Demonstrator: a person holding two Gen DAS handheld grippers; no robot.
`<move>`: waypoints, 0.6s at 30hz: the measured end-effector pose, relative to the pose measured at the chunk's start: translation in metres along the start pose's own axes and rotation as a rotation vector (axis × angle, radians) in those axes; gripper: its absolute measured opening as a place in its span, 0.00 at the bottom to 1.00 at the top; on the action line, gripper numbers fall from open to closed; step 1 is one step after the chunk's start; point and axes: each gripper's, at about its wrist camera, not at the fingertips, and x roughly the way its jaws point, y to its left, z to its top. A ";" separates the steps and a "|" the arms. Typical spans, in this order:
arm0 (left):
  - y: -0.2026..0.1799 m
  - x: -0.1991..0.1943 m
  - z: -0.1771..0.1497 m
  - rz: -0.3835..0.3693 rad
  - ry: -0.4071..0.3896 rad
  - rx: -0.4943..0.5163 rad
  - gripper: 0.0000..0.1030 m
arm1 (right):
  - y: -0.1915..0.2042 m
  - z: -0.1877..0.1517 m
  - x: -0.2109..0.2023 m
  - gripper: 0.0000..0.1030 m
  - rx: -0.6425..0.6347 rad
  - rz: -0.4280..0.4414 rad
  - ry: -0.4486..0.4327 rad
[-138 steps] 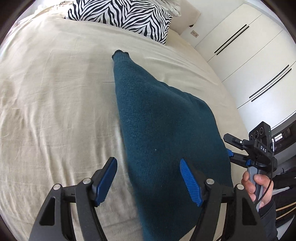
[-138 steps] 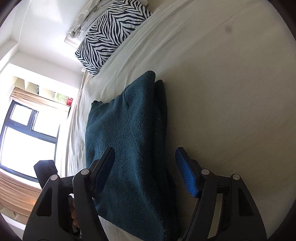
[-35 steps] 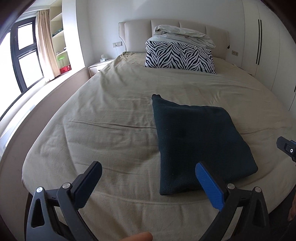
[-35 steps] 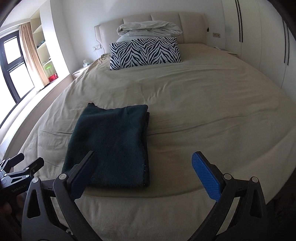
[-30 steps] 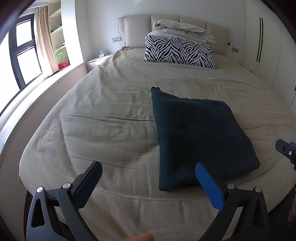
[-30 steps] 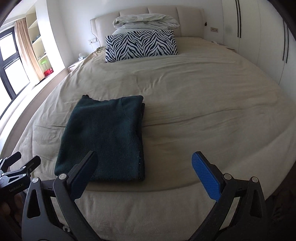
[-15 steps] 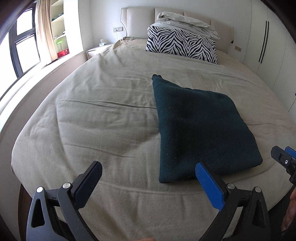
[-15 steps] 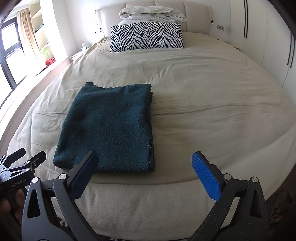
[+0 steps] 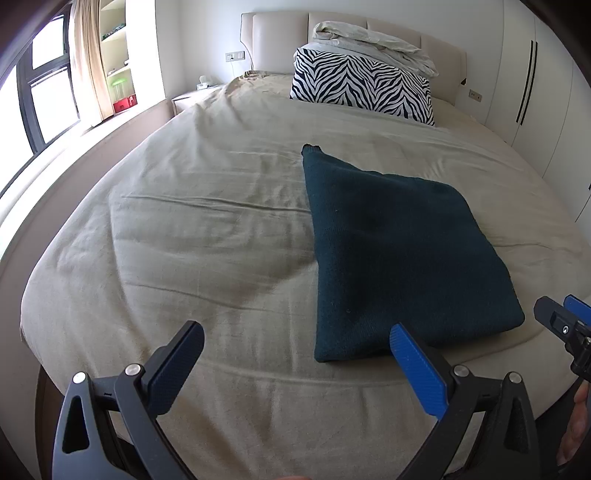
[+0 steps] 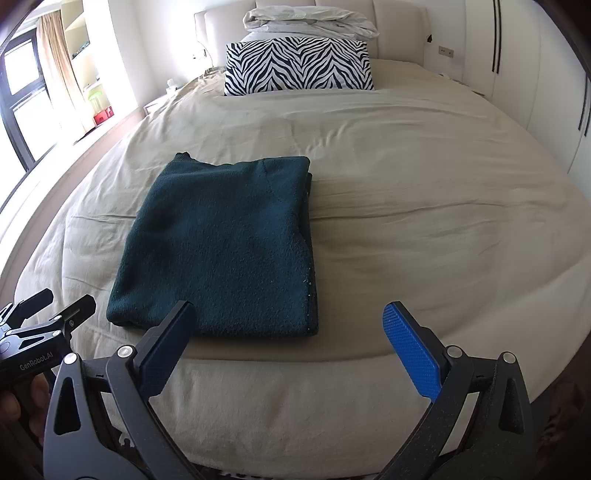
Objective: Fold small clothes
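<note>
Bed (image 10: 424,221): folded sweater (image 10: 225,251) lies beyond both open tongs.

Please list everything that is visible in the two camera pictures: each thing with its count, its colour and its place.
Sweater: 1, dark teal, folded flat on the bed's near part.
Bed: 1, beige cover, fills both views.
Pillow: 1, zebra black and white, at the head end.
Bedding: 1 pile, white, on top of the pillow.
Headboard: 1, beige, behind the pillow.
Wardrobe: 1, white, right wall.
Window: 1, dark frame, left wall.
Left gripper: 1, black and blue, open, empty.
Right gripper: 1, black and blue, open, empty.
</note>
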 end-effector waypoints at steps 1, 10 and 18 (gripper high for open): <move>0.000 0.000 0.000 0.000 0.000 0.000 1.00 | 0.000 0.000 0.000 1.00 0.000 0.000 0.000; 0.000 0.000 0.000 -0.001 0.000 -0.001 1.00 | 0.002 -0.002 0.002 1.00 -0.004 0.000 0.004; 0.000 0.000 0.000 0.001 0.001 -0.001 1.00 | 0.003 -0.003 0.005 1.00 -0.007 0.003 0.012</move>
